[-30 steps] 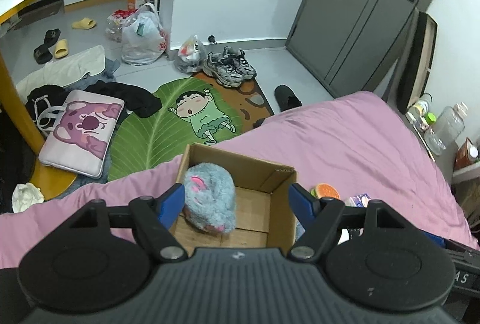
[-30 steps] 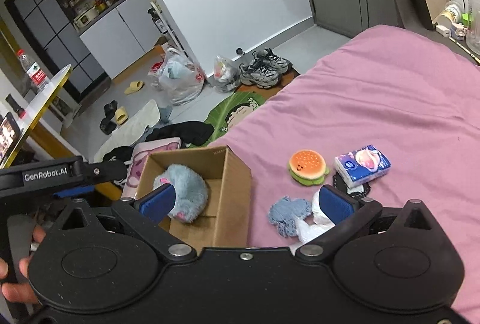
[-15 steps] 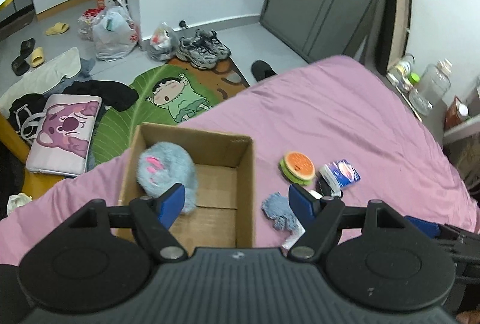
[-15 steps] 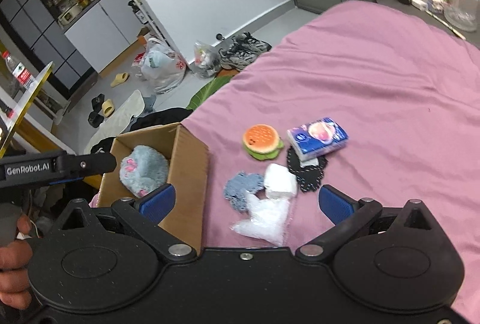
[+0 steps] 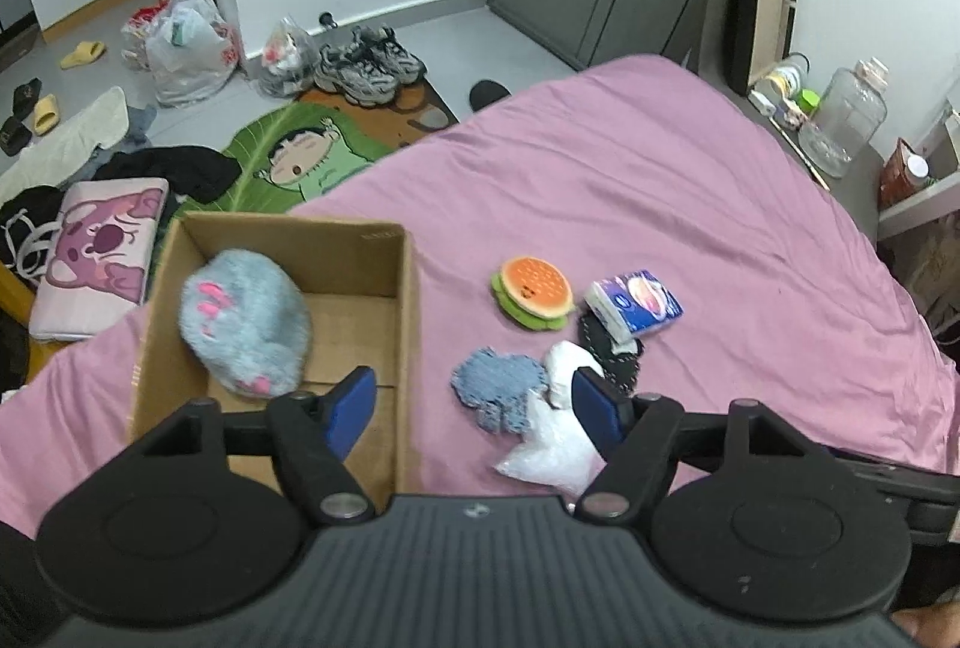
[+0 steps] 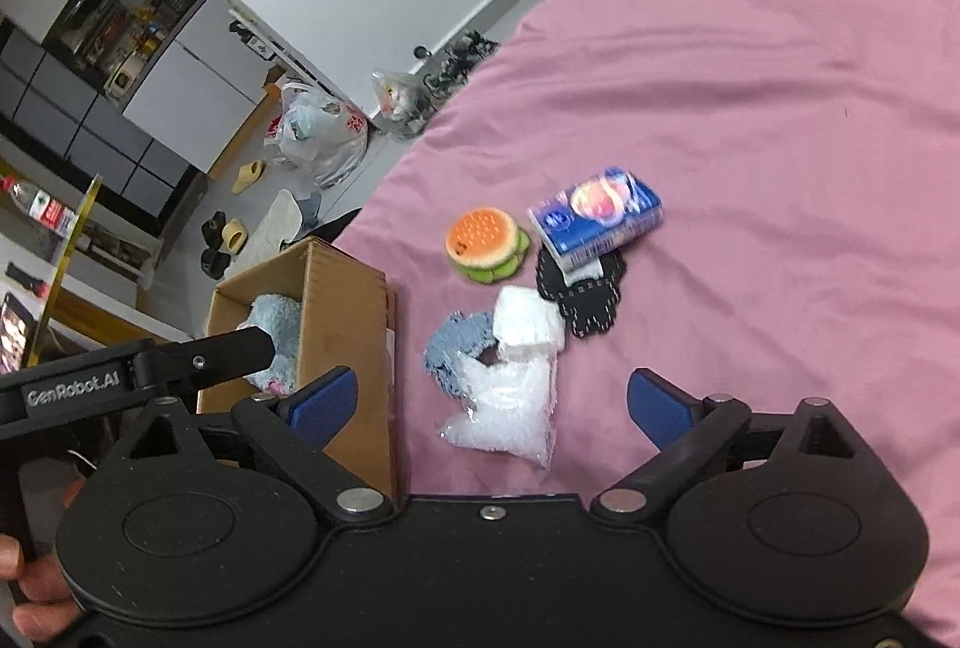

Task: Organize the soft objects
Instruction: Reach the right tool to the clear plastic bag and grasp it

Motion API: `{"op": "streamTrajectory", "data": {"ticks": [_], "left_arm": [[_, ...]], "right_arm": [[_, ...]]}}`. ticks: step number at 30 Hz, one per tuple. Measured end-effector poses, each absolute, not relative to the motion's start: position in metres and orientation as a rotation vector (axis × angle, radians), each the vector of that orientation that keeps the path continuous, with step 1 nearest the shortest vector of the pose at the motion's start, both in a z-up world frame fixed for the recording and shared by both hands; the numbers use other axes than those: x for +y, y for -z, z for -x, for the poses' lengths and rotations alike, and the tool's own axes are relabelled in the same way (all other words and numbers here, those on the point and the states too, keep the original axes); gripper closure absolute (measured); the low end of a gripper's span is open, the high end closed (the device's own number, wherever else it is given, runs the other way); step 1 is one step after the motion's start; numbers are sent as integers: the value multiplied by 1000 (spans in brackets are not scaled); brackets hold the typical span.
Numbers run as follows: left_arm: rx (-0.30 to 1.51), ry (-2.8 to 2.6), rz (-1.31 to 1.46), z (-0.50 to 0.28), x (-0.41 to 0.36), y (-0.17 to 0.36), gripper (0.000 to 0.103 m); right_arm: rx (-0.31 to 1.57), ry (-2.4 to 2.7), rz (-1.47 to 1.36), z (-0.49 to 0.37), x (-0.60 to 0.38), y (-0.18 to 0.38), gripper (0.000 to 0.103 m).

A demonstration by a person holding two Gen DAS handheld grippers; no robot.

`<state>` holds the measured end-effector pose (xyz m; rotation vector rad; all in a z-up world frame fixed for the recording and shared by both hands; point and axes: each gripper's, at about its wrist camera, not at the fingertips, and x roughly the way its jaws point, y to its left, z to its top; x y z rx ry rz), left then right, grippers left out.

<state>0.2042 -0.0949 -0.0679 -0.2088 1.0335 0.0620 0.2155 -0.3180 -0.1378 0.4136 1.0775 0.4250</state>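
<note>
One soft toy, the fluffy blue plush [image 5: 246, 321], is already in the cardboard box [image 5: 408, 324]. The rest is still out on the pink bed [image 5: 660, 180].

My left fingers [image 5: 474, 405] are open and hold nothing. The box and the plush are by my left finger. The blue knit cloth [image 5: 498, 387] lies between my fingers, just ahead. The white plastic bag [image 5: 549, 444] is right by my right finger.

My right fingers [image 6: 492, 402] are open wide and have just been closing a little, with nothing gripped. The white plastic bag [image 6: 507, 402] lies between them, just ahead. The white soft pack [image 6: 528, 321] touches the bag on its far side. The burger toy [image 6: 483, 240], the blue tissue pack [image 6: 600, 216] and the black cloth [image 6: 585, 294] are farther out past my fingertips. The box [image 6: 342, 300] is off beside my left finger.

So I think the job is only started. One thing is put away and about six are left. The bag and the knit cloth are closest, so I would guess one of them comes next.
</note>
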Motion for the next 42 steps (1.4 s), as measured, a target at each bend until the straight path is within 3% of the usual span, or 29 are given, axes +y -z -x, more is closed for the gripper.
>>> {"op": "streamTrajectory", "data": {"ticks": [15, 33, 34, 36, 37, 42], "left_arm": [[1134, -112, 205, -230, -124, 107, 41], [1227, -117, 252, -280, -139, 142, 41], [1231, -116, 253, -281, -140, 143, 41], [1243, -112, 255, -285, -140, 147, 41], [1249, -110, 257, -287, -140, 149, 41], [1275, -90, 260, -297, -148, 158, 41]], "right_arm": [[1194, -477, -506, -234, -329, 183, 15], [1291, -572, -432, -252, -297, 220, 17], [1288, -577, -426, -253, -296, 221, 22], [1283, -572, -418, -254, -297, 223, 54], [1295, -579, -451, -256, -301, 225, 62], [1308, -573, -497, -254, -319, 224, 70]]}}
